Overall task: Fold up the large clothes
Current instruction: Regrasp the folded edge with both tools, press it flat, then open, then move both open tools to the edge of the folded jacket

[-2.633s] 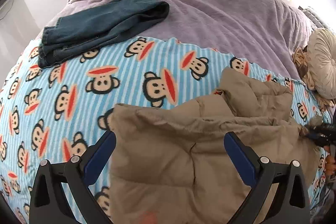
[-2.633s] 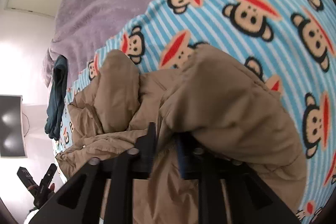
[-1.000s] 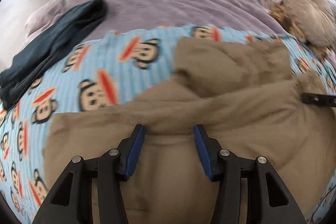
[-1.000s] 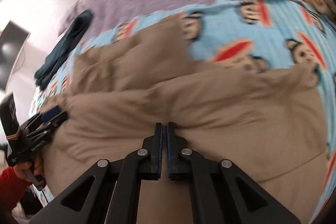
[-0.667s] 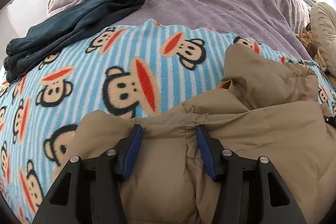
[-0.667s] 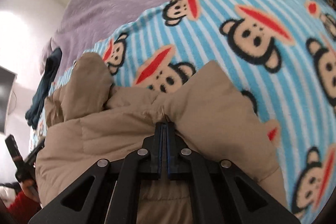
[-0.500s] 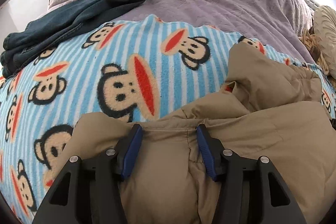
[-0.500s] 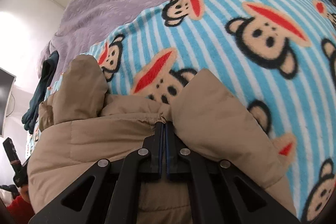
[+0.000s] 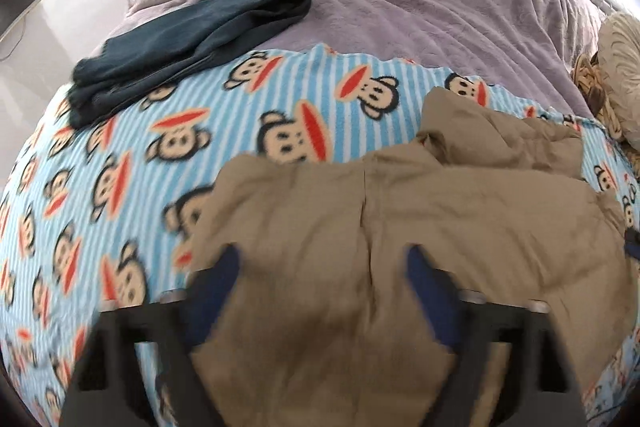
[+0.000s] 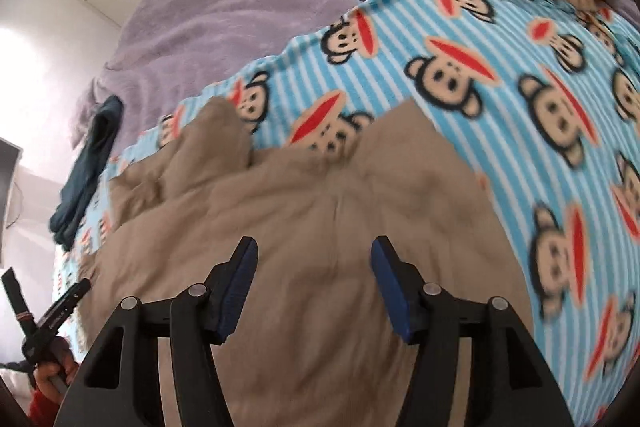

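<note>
Left wrist view: left gripper (image 9: 320, 263), jaws just opened wide, nothing pinched, above a tan padded jacket (image 9: 400, 227) lying on the monkey-print blanket (image 9: 120, 167). Right gripper (image 10: 314, 255) likewise just parted, empty over it. Dark jeans (image 9: 192, 39) far left on the bed.

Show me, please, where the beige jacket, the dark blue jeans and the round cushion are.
beige jacket (image 9: 460, 211): left wrist view, flat quilted panel.
dark blue jeans (image 9: 208, 27): left wrist view, middle of the folded pile.
round cushion (image 9: 622, 55): left wrist view, cream pleated face.
</note>
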A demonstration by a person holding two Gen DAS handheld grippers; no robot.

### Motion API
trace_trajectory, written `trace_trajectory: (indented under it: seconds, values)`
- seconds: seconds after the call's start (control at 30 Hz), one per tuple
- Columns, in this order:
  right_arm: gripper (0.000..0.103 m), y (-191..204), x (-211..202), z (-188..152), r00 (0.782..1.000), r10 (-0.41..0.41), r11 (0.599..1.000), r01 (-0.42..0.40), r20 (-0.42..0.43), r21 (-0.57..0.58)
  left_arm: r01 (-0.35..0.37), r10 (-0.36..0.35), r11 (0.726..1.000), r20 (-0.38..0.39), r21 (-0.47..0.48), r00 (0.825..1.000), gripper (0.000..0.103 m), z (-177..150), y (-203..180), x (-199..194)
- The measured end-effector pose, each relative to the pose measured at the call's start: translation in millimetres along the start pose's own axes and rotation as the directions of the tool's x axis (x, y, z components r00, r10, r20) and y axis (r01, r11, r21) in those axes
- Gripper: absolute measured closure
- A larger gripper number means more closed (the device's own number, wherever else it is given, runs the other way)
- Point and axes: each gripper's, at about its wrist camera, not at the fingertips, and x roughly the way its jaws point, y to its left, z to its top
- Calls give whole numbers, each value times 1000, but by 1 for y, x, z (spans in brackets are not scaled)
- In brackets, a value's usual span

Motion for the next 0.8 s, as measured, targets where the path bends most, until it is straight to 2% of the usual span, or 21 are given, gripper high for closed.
trace_trajectory:
  seconds: [0.1, 0.27, 0.43, 0.5, 0.8]
  values:
    - [36, -3, -19, -28, 999, 18, 999, -17, -34, 41, -2, 2, 1000, -28, 0, 1000, 14, -22, 0, -18]
    - [24, -15, -44, -74, 997, 43, 993, -35, -66, 115, 11, -13, 1000, -111, -17, 994, 14, -62, -3, -33]
    - [20, -21, -55, -108, 993, 61, 986, -43, -104, 164, 23, -30, 999, -158, -49, 987, 14, -91, -7, -40]
    - [18, -25, -56, -115, 991, 68, 981, -47, -112, 186, 22, -32, 998, -175, -57, 984, 0, -100, -9, -41]
    - [15, -33, -59, -132, 986, 109, 963, -73, -127, 259, 31, -45, 997, -202, -72, 978, 0, -119, -13, -49]
